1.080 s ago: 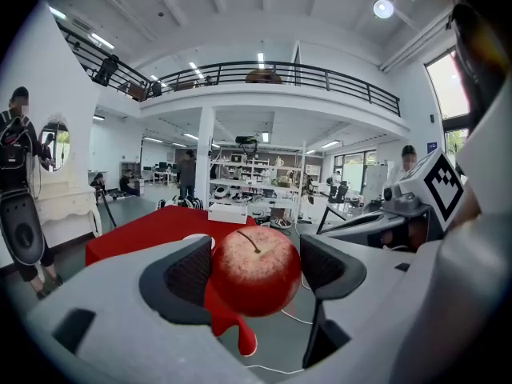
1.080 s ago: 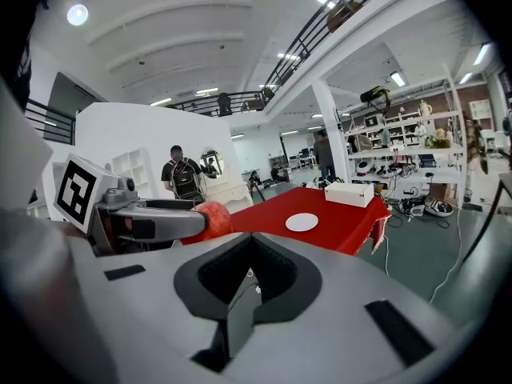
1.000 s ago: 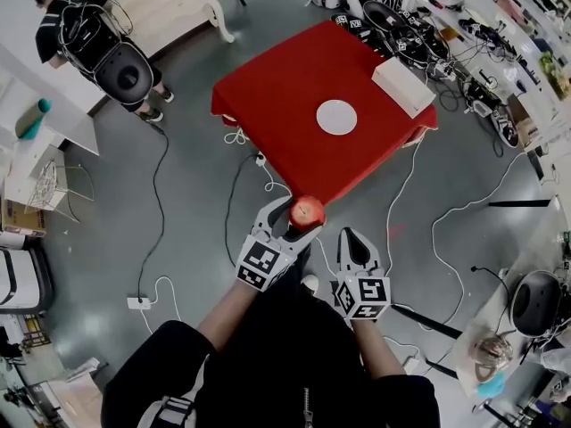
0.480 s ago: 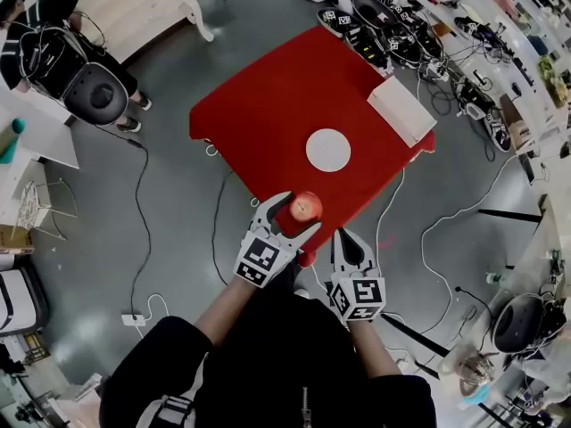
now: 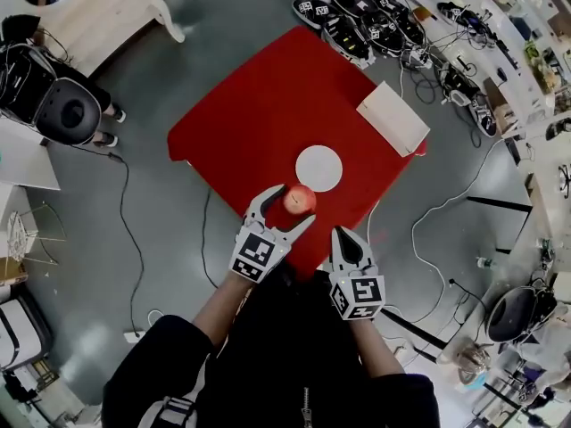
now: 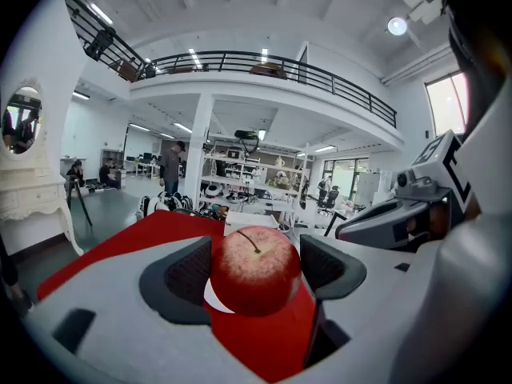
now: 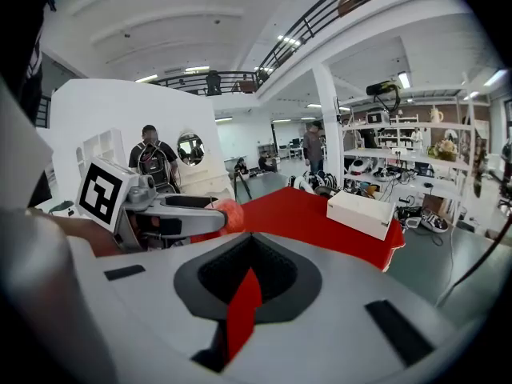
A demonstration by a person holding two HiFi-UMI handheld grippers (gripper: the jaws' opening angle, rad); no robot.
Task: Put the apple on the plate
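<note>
In the middle of a grey workshop floor, a square table draped in red cloth [image 5: 259, 114], with a flat white rectangular box [image 5: 393, 119] near its far right edge. Closer in, on the cloth towards the near corner, a round white plate [image 5: 318, 168], bare.

Just short of that plate, held up over the near part of the table: a round red apple with a dark stem [image 5: 300, 200], stem up. Clamped between the two jaws of the left gripper [image 5: 287, 209], dark pads against either side in the left gripper view. Beside it, by the table's near edge, the right gripper [image 5: 350, 239], jaws drawn together on nothing, only a sliver of red cloth visible through the slit.

Judged as the carry step: apple lifted and almost at the plate, not yet above it or down on it. Next, most likely: reach a little farther forward and to the right until centred over the plate. Then lower until resting on it and spread the jaws slowly, to guard against a roll. No apparent call for the right gripper.
</note>
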